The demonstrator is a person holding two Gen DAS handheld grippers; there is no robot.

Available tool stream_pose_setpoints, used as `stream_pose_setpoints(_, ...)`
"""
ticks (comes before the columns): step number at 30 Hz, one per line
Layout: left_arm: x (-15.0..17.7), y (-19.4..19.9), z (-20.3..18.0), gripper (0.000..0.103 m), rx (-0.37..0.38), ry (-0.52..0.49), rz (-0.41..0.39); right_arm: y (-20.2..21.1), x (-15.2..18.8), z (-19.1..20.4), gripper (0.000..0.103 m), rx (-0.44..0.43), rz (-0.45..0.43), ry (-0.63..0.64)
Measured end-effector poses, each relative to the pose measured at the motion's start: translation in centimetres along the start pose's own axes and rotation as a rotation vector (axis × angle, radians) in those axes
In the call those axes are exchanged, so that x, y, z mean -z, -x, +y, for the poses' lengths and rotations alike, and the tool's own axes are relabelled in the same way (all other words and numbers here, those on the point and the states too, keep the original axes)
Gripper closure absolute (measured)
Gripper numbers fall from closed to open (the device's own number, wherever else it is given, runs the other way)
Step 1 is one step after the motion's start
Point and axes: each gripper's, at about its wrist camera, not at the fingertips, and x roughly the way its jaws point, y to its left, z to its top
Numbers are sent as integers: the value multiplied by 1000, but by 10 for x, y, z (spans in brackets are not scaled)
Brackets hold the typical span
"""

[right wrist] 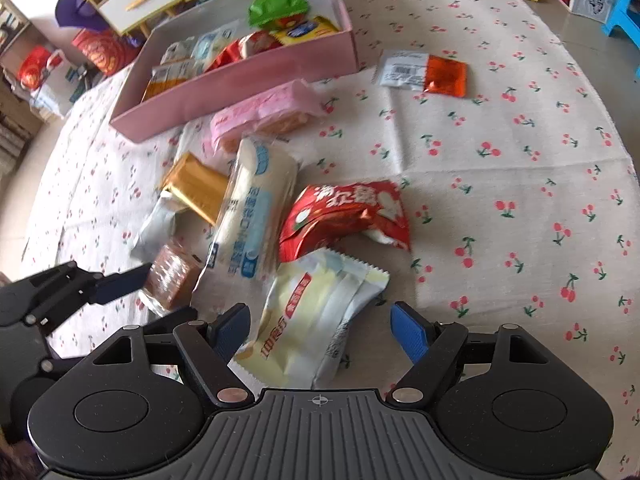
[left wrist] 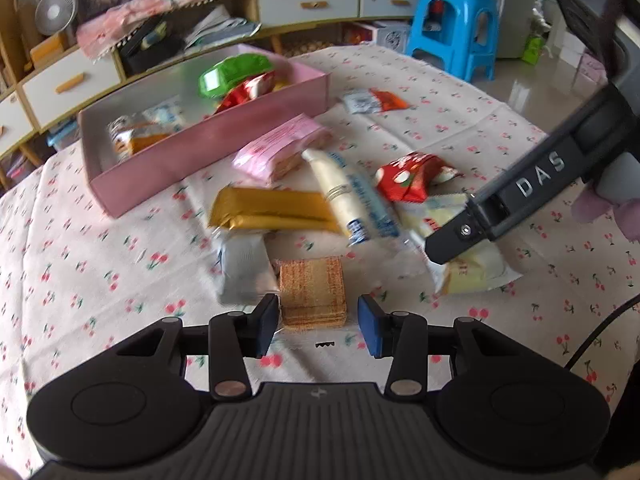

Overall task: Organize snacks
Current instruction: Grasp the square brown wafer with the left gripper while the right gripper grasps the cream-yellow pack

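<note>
A pile of snacks lies on the cherry-print cloth in front of a pink box (left wrist: 208, 148) (right wrist: 240, 80) that holds several packets. My left gripper (left wrist: 318, 326) is open, its pads on either side of a clear-wrapped wafer pack (left wrist: 312, 292) (right wrist: 172, 276), not closed on it. My right gripper (right wrist: 320, 332) is open around the near end of a pale yellow packet (right wrist: 312, 320) (left wrist: 472, 264). Near them lie a gold bar (left wrist: 272, 210), a white-and-blue roll (right wrist: 256, 208), a red packet (right wrist: 344, 216), a pink packet (right wrist: 260, 116) and a silver packet (left wrist: 244, 272).
A white-and-orange sachet (right wrist: 424, 72) (left wrist: 376, 102) lies alone to the right of the box. A blue stool (left wrist: 456, 28) and low cabinets (left wrist: 304, 4) stand beyond the table. The right gripper's arm (left wrist: 520, 196) reaches over the pile in the left wrist view.
</note>
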Motion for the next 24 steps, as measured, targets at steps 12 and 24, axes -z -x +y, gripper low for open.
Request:
stream_pose_setpoints(12,3,-1,7,60,-22,43,22,-4,11,25,25,89,-5,152)
stream_pose_setpoints(24,3,1,10,62,-12,69,28,5,9,11,52,95,25,142)
